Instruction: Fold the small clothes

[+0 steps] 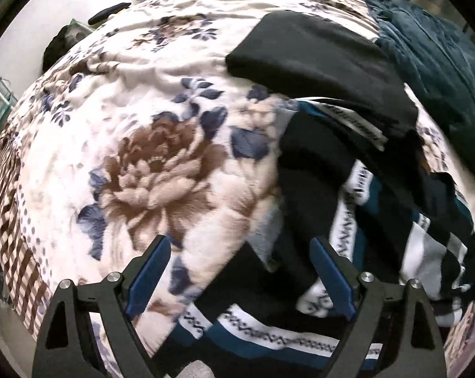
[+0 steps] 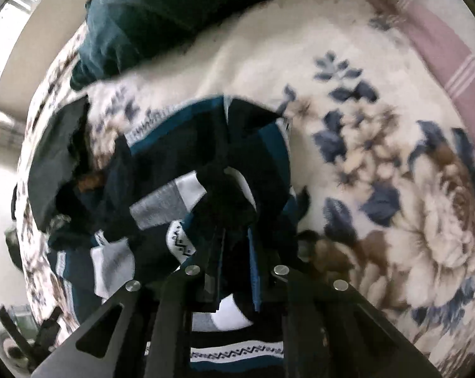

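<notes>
A pile of small clothes (image 1: 373, 208) in black, teal and white with zigzag bands lies on the floral blanket (image 1: 149, 132). My left gripper (image 1: 239, 267) is open above the pile's left edge, its blue pads on either side of a black and white patterned garment (image 1: 269, 337). My right gripper (image 2: 234, 252) is shut on a black garment with white parts (image 2: 228, 201) from the same pile (image 2: 162, 189), with cloth bunched between the fingers. A folded black garment (image 1: 316, 60) lies beyond the pile.
A dark teal cloth heap (image 1: 436, 60) lies at the far side of the bed and also shows in the right wrist view (image 2: 143, 15). A pink striped sheet (image 2: 451, 60) edges the blanket. Dark objects (image 1: 61, 44) sit off the bed's far left.
</notes>
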### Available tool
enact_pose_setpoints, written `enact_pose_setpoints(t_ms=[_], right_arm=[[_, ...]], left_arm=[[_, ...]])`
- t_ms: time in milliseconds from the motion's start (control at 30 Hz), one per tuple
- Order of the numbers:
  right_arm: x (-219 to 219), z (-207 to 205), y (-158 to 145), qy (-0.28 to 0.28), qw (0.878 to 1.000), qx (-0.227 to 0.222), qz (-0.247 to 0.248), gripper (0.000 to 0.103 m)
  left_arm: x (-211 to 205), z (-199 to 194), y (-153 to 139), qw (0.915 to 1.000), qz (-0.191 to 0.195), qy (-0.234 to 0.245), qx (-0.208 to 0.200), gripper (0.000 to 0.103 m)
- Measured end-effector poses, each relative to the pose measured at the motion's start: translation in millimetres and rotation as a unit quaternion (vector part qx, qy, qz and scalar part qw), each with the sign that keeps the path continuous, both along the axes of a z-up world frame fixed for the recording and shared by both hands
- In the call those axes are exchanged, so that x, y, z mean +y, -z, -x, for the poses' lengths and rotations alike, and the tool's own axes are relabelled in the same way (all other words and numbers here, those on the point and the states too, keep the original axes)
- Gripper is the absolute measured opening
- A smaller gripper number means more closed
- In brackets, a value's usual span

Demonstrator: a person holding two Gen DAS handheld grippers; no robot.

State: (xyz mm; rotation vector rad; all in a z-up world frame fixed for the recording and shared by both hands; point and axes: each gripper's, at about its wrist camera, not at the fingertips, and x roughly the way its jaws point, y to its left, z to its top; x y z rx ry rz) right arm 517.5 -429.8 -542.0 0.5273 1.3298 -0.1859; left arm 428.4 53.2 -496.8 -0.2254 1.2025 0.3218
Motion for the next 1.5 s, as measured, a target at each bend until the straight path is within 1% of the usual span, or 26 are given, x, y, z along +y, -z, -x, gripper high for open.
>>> enact_pose_setpoints(t_ms=[67,133,167,200,233,267,300,367,400,433,533,600,667,733,767,800,967,1067,1167,1233,1300,1333,1367,1433,1467,1500], right_arm=[[-5.1,8.1,-5.5,0.009,0.999,0.015,0.039,0.014],[-9.2,9.7,11.9,0.001,0.996,0.07,0.057,0.019],[-7.8,8.0,18.2,-0.009,0.993,0.095,0.066,0.031],[-5.4,6.2,18.5,-0.017,0.991,0.105,0.076,0.037],[-1.0,5.2,11.0,-0.026,0.991,0.096,0.084,0.037],[6.6,3.9,-1.7,-0.039,0.992,0.074,0.092,0.038],[19.1,2.3,-16.4,-0.062,0.992,0.047,0.101,0.043],[45.5,-1.0,-29.5,-0.113,0.989,0.021,0.098,0.054],[58.1,-3.8,-30.5,-0.137,0.986,0.017,0.095,0.054],[70.4,-8.8,-28.8,-0.158,0.983,0.015,0.092,0.054],[89.7,-33.7,-9.2,-0.184,0.978,0.023,0.095,0.054],[93.9,-51.8,10.7,-0.195,0.975,0.046,0.093,0.054],[104.9,-67.7,36.7,-0.231,0.967,0.083,0.064,0.053],[115.3,-72.8,56.7,-0.259,0.957,0.112,0.062,0.038],[119.9,-73.1,61.9,-0.271,0.954,0.111,0.069,0.018],[120.7,-73.1,62.0,-0.27,0.954,0.103,0.084,0.004],[103.8,-72.8,36.2,-0.212,0.972,0.037,0.092,0.002],[92.7,-76.6,27.4,-0.176,0.979,0.016,0.106,0.001],[85.6,-87.2,33.6,-0.155,0.98,0.017,0.12,0.001],[79.6,-98.7,46.1,-0.147,0.981,0.033,0.12,0.001],[65.8,-105.9,52.7,-0.128,0.987,0.051,0.081,0.002],[55.5,-106.6,50.3,-0.112,0.99,0.061,0.063,0.002],[43.1,-103.1,40.3,-0.093,0.993,0.052,0.05,0.003],[19.3,-90.2,15.2,-0.063,0.996,0.022,0.052,0.017],[9.2,-82.5,6.0,-0.05,0.997,0.016,0.057,0.035],[-3.0,-73.2,-1.6,-0.033,0.998,0.014,0.057,0.045]], left_arm=[[3.0,0.8,5.3,0.9999,0.008,-0.005,0.005,0.09],[3.6,-4.5,11.2,0.9998,0.013,-0.008,0.011,0.09],[3.1,-6.9,13.8,0.9997,0.012,-0.007,0.018,0.09],[4.3,-10.0,15.2,0.9997,0.012,-0.005,0.023,0.09],[2.6,-12.3,14.3,0.9997,0.009,0.001,0.023,0.09],[0.8,-14.4,12.2,0.9997,0.007,0.008,0.02,0.09],[-2.0,-16.7,9.8,0.9997,0.004,0.015,0.017,0.09],[-13.1,-24.4,5.6,0.9992,-0.006,0.039,0.011,0.09],[-18.0,-29.2,6.1,0.9987,-0.009,0.05,0.011,0.09],[-22.8,-34.5,7.3,0.9981,-0.012,0.059,0.013,0.09],[-36.4,-49.7,10.8,0.9957,-0.022,0.088,0.02,0.09],[-45.6,-56.0,12.6,0.9932,-0.037,0.109,0.02,0.09],[-51.3,-57.9,14.4,0.9915,-0.045,0.121,0.02,0.09],[-53.3,-58.5,19.4,0.9909,-0.049,0.123,0.025,0.09],[-53.1,-58.6,22.0,0.9912,-0.047,0.121,0.027,0.09],[-52.9,-58.3,24.6,0.9916,-0.044,0.118,0.031,0.09],[-54.2,-58.5,31.2,0.9918,-0.044,0.114,0.036,0.09],[-55.5,-61.3,35.4,0.9911,-0.048,0.118,0.038,0.09],[-55.9,-64.9,38.2,0.991,-0.048,0.117,0.042,0.09],[-55.4,-66.8,36.2,0.9912,-0.047,0.116,0.043,0.09],[-54.0,-68.2,31.2,0.9916,-0.044,0.115,0.04,0.09],[-53.5,-68.3,28.3,0.9916,-0.043,0.116,0.037,0.09],[-53.0,-69.3,25.6,0.9915,-0.044,0.118,0.034,0.09],[-52.0,-74.7,24.2,0.9913,-0.045,0.12,0.031,0.09],[-50.8,-80.3,26.2,0.9912,-0.046,0.12,0.031,0.09],[-49.5,-86.2,29.7,0.9908,-0.049,0.122,0.032,0.09]])
